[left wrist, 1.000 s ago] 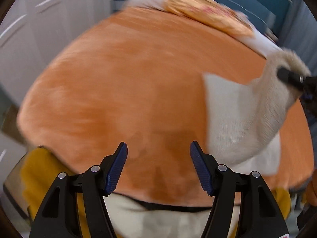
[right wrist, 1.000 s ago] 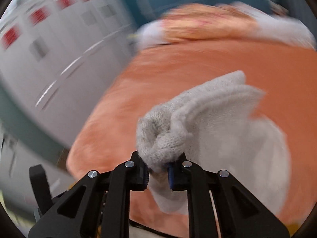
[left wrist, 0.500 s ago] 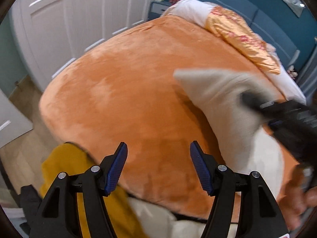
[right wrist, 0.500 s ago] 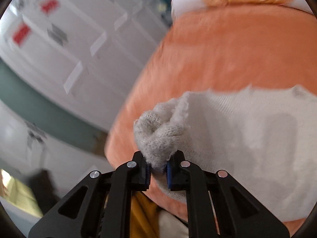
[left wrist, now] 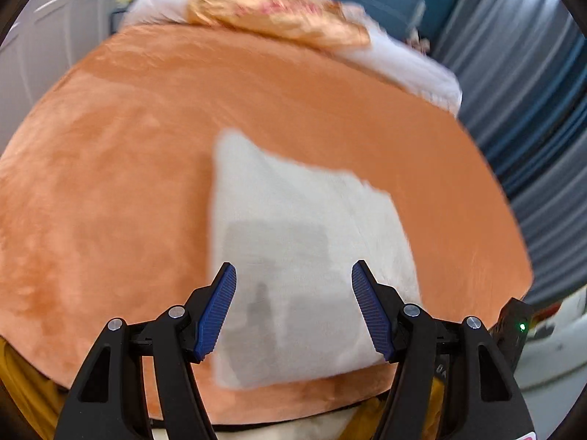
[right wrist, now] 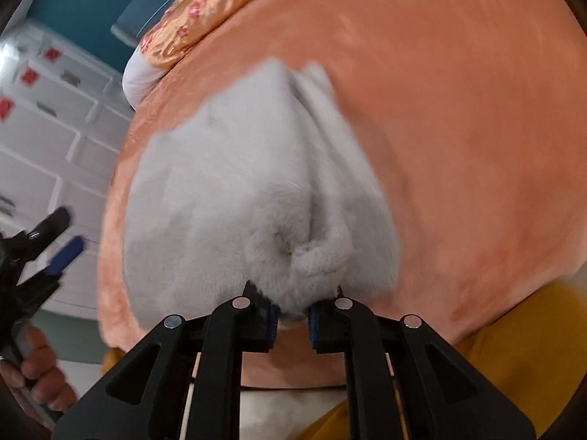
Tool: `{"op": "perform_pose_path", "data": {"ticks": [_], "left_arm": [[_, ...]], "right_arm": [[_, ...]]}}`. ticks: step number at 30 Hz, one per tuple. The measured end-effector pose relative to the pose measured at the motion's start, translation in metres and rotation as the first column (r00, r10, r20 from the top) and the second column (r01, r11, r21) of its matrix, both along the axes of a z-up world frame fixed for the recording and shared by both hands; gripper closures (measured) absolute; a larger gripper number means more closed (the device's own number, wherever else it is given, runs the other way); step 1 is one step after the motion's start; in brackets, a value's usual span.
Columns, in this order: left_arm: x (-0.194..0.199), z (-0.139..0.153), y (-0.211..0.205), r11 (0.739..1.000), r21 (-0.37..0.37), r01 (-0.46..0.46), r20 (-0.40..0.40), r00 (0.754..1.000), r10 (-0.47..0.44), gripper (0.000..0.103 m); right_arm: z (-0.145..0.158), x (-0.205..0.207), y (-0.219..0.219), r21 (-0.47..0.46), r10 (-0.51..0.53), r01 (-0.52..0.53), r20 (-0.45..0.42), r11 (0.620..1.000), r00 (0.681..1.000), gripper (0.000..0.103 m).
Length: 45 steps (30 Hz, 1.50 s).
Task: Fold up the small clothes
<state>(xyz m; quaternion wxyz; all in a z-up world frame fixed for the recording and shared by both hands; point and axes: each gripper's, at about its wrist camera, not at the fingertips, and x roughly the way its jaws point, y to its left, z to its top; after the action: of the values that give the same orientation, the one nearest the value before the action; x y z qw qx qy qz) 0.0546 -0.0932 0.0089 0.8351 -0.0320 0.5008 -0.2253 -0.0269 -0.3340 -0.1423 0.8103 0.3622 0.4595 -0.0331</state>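
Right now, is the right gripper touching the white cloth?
Touching. The right wrist view shows the right gripper with its jaws nearly closed on a bunched edge of the white cloth, fabric pinched between both pads.

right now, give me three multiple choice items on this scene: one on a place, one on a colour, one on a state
1. Where does the white knit garment lie?
A. on the orange blanket
B. on a wooden floor
C. inside a drawer

2. What colour are the pads of the left gripper?
A. red
B. blue
C. green

3. How does the right gripper stand?
A. wide open over bare blanket
B. out of view
C. closed on a bunched edge of the garment

Answers:
1 A, orange blanket shows all around the garment.
2 B, both ribbed pads are blue.
3 C, knit fabric is pinched between its narrow jaws.
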Motion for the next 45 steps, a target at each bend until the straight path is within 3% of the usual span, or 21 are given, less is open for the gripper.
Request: {"op": "perform_pose_path", "data": {"ticks": [4, 7, 11, 14, 17, 23, 25, 26, 29, 32, 34, 36, 40, 45], "left_arm": [[-0.003, -0.034, -0.028, 0.994, 0.106, 0.019, -0.030, 0.999, -0.016, 0.040], [-0.006, -0.046, -0.030, 0.986, 0.165, 0.024, -0.008, 1.000, -0.023, 0.040], [-0.009, -0.051, -0.034, 0.978, 0.207, 0.028, 0.014, 0.999, -0.032, 0.040], [-0.012, -0.056, -0.037, 0.974, 0.226, 0.027, 0.010, 0.999, -0.030, 0.039], [-0.008, -0.057, -0.038, 0.969, 0.245, 0.038, 0.017, 0.999, -0.043, 0.039], [-0.009, -0.055, -0.037, 0.970, 0.241, 0.033, 0.016, 0.999, -0.038, 0.039], [-0.007, -0.054, -0.038, 0.971, 0.239, 0.030, 0.009, 0.999, -0.034, 0.039], [-0.007, -0.053, -0.038, 0.971, 0.237, 0.030, 0.007, 0.999, -0.032, 0.039], [-0.006, -0.047, -0.038, 0.975, 0.221, 0.034, -0.005, 0.999, -0.034, 0.039], [-0.008, -0.043, -0.042, 0.978, 0.204, 0.050, -0.007, 0.999, -0.050, 0.039], [-0.009, -0.048, -0.048, 0.972, 0.226, 0.063, -0.007, 0.998, -0.064, 0.039], [-0.009, -0.055, -0.055, 0.963, 0.258, 0.070, -0.010, 0.997, -0.070, 0.039], [-0.013, -0.060, -0.060, 0.953, 0.297, 0.065, 0.016, 0.997, -0.073, 0.039], [-0.013, -0.062, -0.061, 0.949, 0.308, 0.065, 0.023, 0.997, -0.076, 0.039]], "right_arm": [[0.014, -0.007, 0.003, -0.044, 0.048, -0.047, 0.040, 0.998, 0.998, 0.088], [0.027, -0.005, 0.003, -0.032, 0.051, -0.049, 0.073, 0.998, 0.996, 0.081], [0.048, 0.011, -0.017, -0.038, 0.037, -0.033, 0.115, 0.999, 0.993, 0.061], [0.045, 0.037, -0.022, -0.098, 0.058, -0.050, 0.080, 0.994, 0.995, 0.060], [0.032, 0.058, -0.039, -0.025, 0.031, -0.029, 0.072, 0.999, 0.997, 0.061], [0.016, 0.109, -0.041, 0.009, 0.082, -0.082, 0.031, 0.997, 0.996, 0.061], [0.008, 0.121, -0.041, 0.018, 0.102, -0.102, -0.002, 0.995, 0.995, 0.067], [0.009, 0.123, -0.042, 0.022, 0.103, -0.103, 0.004, 0.994, 0.995, 0.087], [0.040, 0.102, -0.051, 0.048, 0.068, -0.076, 0.150, 0.996, 0.986, 0.090], [0.067, 0.073, -0.057, -0.018, 0.006, -0.002, 0.242, 1.000, 0.970, 0.090], [0.039, 0.083, -0.058, -0.093, 0.016, -0.004, 0.120, 0.996, 0.993, 0.089], [0.003, 0.097, -0.054, -0.110, 0.069, -0.070, -0.017, 0.991, 0.997, 0.087], [0.041, 0.072, -0.057, -0.095, 0.041, -0.033, 0.086, 0.995, 0.995, 0.084], [0.076, 0.012, -0.038, -0.161, 0.073, -0.049, 0.148, 0.986, 0.986, 0.085]]}}
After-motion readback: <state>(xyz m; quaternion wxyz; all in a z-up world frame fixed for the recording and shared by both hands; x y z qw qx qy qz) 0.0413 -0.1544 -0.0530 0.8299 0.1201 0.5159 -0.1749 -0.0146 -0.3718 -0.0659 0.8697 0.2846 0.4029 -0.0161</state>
